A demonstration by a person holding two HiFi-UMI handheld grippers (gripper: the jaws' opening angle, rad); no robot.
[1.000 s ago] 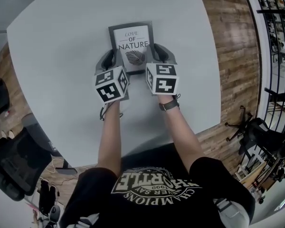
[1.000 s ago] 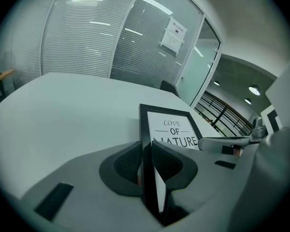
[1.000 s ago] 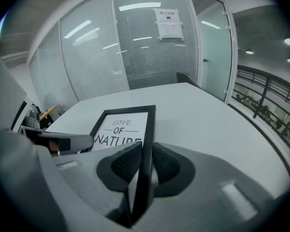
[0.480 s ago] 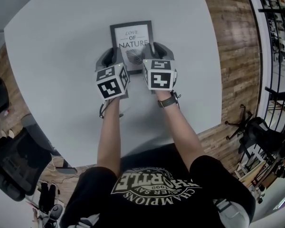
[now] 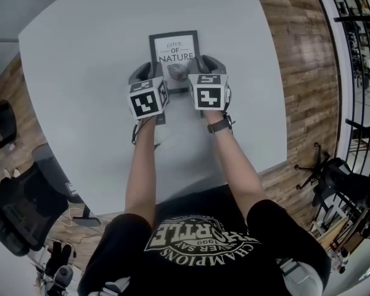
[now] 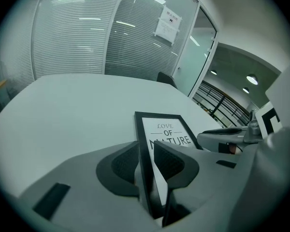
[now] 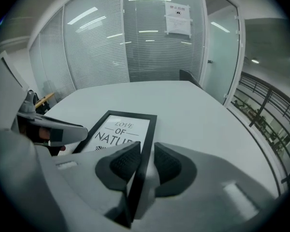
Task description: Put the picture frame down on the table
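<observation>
The left gripper (image 5: 147, 74) (image 6: 146, 151) has its jaws nearly together, pinched on the left rail of the frame (image 5: 176, 51) (image 6: 166, 129), which runs straight up between the two pads. The frame sits towards the far edge of the grey table (image 5: 80, 73), about midway across, print facing up. I cannot tell whether its near end is down flat. The right gripper (image 5: 205, 66) (image 7: 146, 153) clamps the frame's (image 7: 121, 127) right rail the same way, with its jaws close on either side.
</observation>
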